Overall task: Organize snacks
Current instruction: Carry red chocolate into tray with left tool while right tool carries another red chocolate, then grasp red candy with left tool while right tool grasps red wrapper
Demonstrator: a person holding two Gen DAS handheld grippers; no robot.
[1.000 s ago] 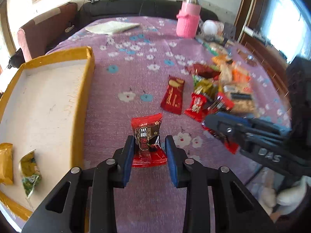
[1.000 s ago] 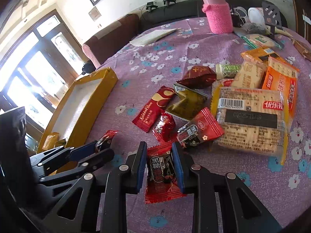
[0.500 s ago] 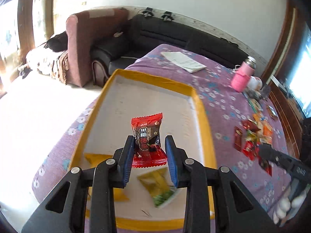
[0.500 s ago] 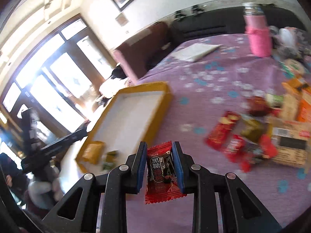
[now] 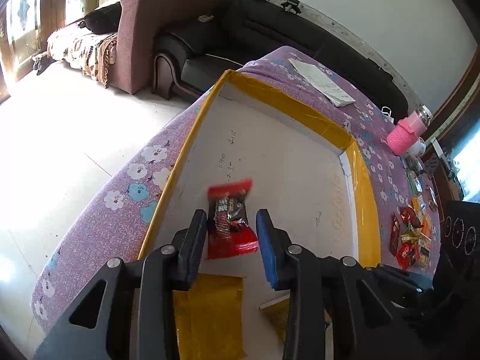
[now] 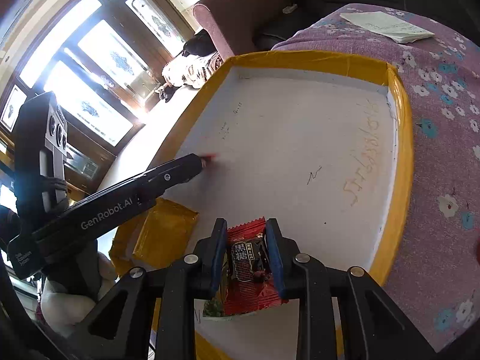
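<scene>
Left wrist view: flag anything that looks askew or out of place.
The red candy packet sits tilted and motion-blurred between the opening jaws of the left gripper, with a gap beside the blue pad. It looks to be slipping loose above the yellow-rimmed tray. Nothing else stands out.

A tray [image 5: 364,198] is seen at the near edge of a table [image 5: 126,210], with two flat packets [image 5: 210,315] lying inside at its near end. Papers [image 5: 322,85] lie beyond it; a bottle [image 5: 405,133] and a snack pile [image 5: 409,240] are seen well to its right.
</scene>
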